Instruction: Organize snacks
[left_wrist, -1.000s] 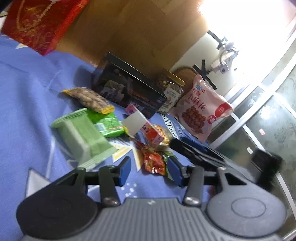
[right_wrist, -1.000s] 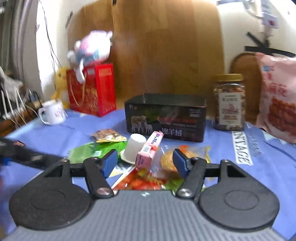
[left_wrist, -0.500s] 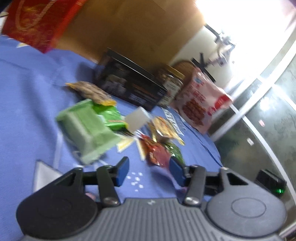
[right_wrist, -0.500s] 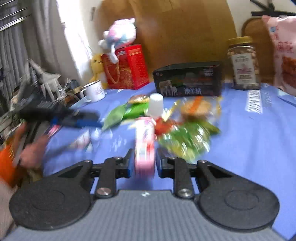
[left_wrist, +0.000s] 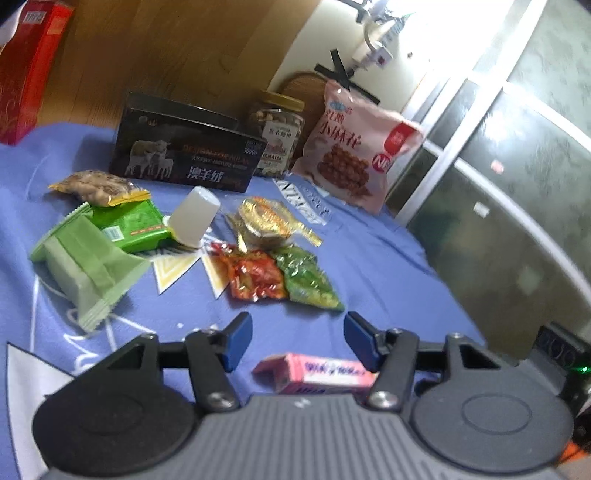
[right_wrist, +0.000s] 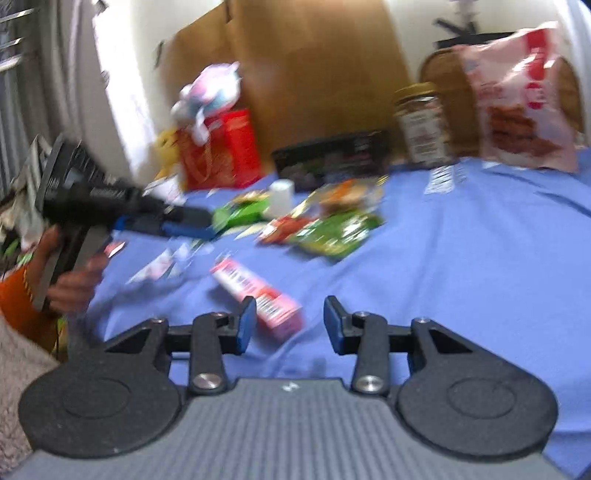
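Right wrist view suggests the right hand-held gripper (right_wrist: 289, 321), jaws apart and empty, should back straight off the pink box (right_wrist: 258, 297) without nudging it.

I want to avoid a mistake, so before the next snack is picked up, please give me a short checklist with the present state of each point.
1. Right gripper open: ok, fingers apart.
2. Pink box released: ok, it lies on the blue cloth, not clamped.
3. Left gripper open and empty: ok.
4. Pink box apart from the pile: ok, the red packet and green packet lie farther off.
5. White cup stable: cannot tell, it looks tilted against a green wrapper.
6. Right view sharp enough to aim: not ok, blurred.
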